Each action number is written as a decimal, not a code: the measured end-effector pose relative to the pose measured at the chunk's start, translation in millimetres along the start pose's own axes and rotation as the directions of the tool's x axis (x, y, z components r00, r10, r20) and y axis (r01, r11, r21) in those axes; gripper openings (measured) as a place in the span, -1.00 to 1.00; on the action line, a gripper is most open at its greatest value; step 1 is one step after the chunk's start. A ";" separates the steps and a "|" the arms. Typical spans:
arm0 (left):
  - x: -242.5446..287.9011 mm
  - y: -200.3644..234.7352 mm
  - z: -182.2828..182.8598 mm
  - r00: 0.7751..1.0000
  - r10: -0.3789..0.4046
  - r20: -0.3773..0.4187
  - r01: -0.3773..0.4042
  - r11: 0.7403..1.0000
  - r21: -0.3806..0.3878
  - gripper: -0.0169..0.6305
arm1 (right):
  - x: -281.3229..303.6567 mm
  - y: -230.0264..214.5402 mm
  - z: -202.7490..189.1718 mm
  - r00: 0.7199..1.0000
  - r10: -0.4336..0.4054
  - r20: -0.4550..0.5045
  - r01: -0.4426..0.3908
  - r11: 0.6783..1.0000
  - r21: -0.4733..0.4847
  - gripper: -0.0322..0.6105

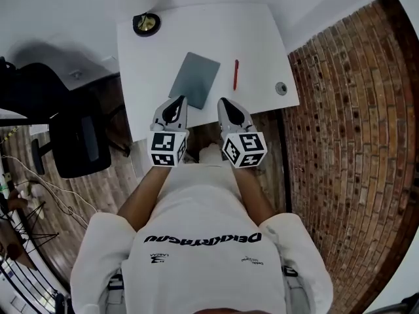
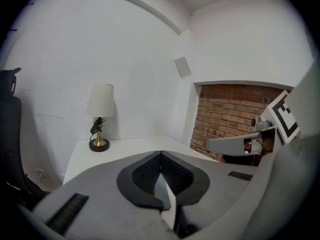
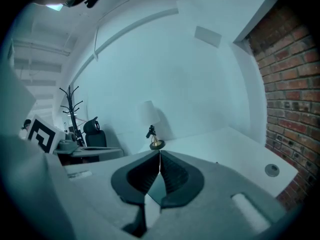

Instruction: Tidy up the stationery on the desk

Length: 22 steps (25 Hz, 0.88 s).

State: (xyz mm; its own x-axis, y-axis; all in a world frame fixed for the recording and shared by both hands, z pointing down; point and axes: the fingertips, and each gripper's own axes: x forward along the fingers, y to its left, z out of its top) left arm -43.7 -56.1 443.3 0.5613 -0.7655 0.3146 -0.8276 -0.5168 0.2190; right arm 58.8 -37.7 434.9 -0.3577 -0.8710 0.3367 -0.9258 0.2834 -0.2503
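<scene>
Two stationery items, a grey notebook (image 1: 194, 79) and a red pen (image 1: 236, 74), are laid side by side, not touching, at the middle of the white desk (image 1: 196, 31); they are shown plainly by the head view alone. At the desk's near edge the left gripper (image 1: 180, 99) and right gripper (image 1: 222, 101) are held with jaws pressed together on nothing, as each gripper view confirms. A lamp (image 2: 100, 116) is shown upright by both gripper views, a coat stand (image 3: 70, 109) by the right one only.

A grey pad (image 1: 194, 79), perhaps a notebook, lies near 1 red pen (image 1: 236, 74).
</scene>
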 end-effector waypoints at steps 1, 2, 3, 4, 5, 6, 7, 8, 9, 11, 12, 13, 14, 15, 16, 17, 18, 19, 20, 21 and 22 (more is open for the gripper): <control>6.7 0.1 -0.9 1.000 -0.004 -0.011 0.004 1.000 -0.001 -0.95 | 5.1 -4.0 -1.2 1.000 -0.001 -0.012 0.001 1.000 0.004 -0.89; 13.9 0.9 -1.3 1.000 -0.009 -0.022 0.009 1.000 -0.002 -0.95 | 10.7 -8.4 -1.9 1.000 -0.002 -0.023 0.002 1.000 0.007 -0.89; 21.1 2.1 -1.7 0.999 -0.012 -0.032 0.012 1.000 -0.005 -0.95 | 16.4 -13.0 -2.7 0.999 -0.003 -0.034 0.003 1.000 0.010 -0.88; 27.6 3.6 -2.1 0.999 -0.015 -0.042 0.014 1.000 -0.009 -0.95 | 21.9 -17.5 -3.8 0.999 -0.003 -0.046 0.004 1.000 0.012 -0.87; 33.6 5.3 -3.0 0.999 -0.014 -0.050 0.013 1.000 -0.013 -0.95 | 27.3 -22.0 -5.5 0.998 -0.003 -0.060 0.004 1.000 0.016 -0.87; 39.2 7.5 -4.5 0.998 -0.010 -0.061 0.009 1.000 -0.017 -0.95 | 32.8 -26.6 -7.9 0.997 -0.003 -0.076 0.005 1.000 0.023 -0.87; 44.6 10.2 -6.5 0.997 -0.004 -0.074 0.002 1.000 -0.022 -0.95 | 38.6 -31.2 -10.9 0.996 -0.002 -0.092 0.005 0.999 0.035 -0.86; 50.1 13.3 -8.6 0.996 0.002 -0.088 -0.004 1.000 -0.026 -0.95 | 44.5 -35.5 -14.3 0.994 -0.001 -0.109 0.007 0.999 0.047 -0.86; 55.5 16.7 -10.8 0.995 0.007 -0.102 -0.010 0.999 -0.031 -0.95 | 50.3 -39.2 -17.5 0.992 0.000 -0.123 0.007 0.998 0.057 -0.86; 67.0 24.0 -15.6 0.992 0.015 -0.126 -0.020 0.999 -0.038 -0.95 | 61.9 -44.9 -23.3 0.990 0.004 -0.142 0.006 0.998 0.067 -0.85; 72.8 27.5 -18.2 0.990 0.019 -0.137 -0.025 0.999 -0.040 -0.95 | 67.5 -47.5 -26.1 0.989 0.005 -0.149 0.006 0.997 0.071 -0.84; 78.1 30.7 -21.0 0.989 0.023 -0.149 -0.029 0.999 -0.041 -0.95 | 72.9 -50.0 -29.2 0.988 0.005 -0.157 0.007 0.997 0.076 -0.83; 83.1 33.9 -23.9 0.987 0.027 -0.161 -0.034 0.999 -0.041 -0.95 | 78.1 -52.5 -32.7 0.986 0.005 -0.165 0.008 0.997 0.082 -0.83; 87.8 37.4 -26.7 0.984 0.031 -0.173 -0.038 0.998 -0.040 -0.95 | 83.4 -54.8 -36.5 0.985 0.005 -0.173 0.010 0.996 0.089 -0.81; 92.3 41.2 -29.9 0.982 0.034 -0.185 -0.042 0.998 -0.039 -0.94 | 88.6 -56.5 -40.8 0.983 0.006 -0.183 0.011 0.995 0.097 -0.80; 96.6 45.5 -33.3 0.980 0.037 -0.197 -0.046 0.998 -0.039 -0.92 | 93.9 -57.8 -45.2 0.981 0.008 -0.193 0.013 0.995 0.103 -0.79; 101.0 50.0 -37.1 0.977 0.039 -0.209 -0.049 0.998 -0.040 -0.89 | 99.0 -59.2 -49.6 0.979 0.008 -0.201 0.014 0.994 0.108 -0.77; 105.2 54.5 -40.8 0.974 0.042 -0.222 -0.052 0.998 -0.041 -0.85 | 103.8 -60.8 -54.0 0.978 0.007 -0.210 0.017 0.994 0.111 -0.75; 108.9 58.6 -44.4 0.971 0.046 -0.235 -0.057 0.998 -0.040 -0.80 | 108.1 -62.9 -58.6 0.976 0.004 -0.218 0.021 0.993 0.114 -0.72; 112.2 62.3 -48.0 0.968 0.050 -0.247 -0.061 0.997 -0.038 -0.77 | 111.7 -65.1 -63.4 0.974 0.002 -0.227 0.025 0.993 0.117 -0.71; 115.2 65.4 -51.5 0.964 0.054 -0.259 -0.065 0.997 -0.037 -0.75 | 115.0 -67.6 -68.5 0.972 -0.001 -0.237 0.031 0.992 0.122 -0.69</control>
State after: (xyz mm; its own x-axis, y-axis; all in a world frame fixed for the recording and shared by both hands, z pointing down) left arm -32.8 -158.4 541.5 0.4983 -0.6666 0.5543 -0.8617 -0.4512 0.2321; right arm 71.9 -129.5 552.8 -0.3756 -0.7517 0.5421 -0.9145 0.2057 -0.3484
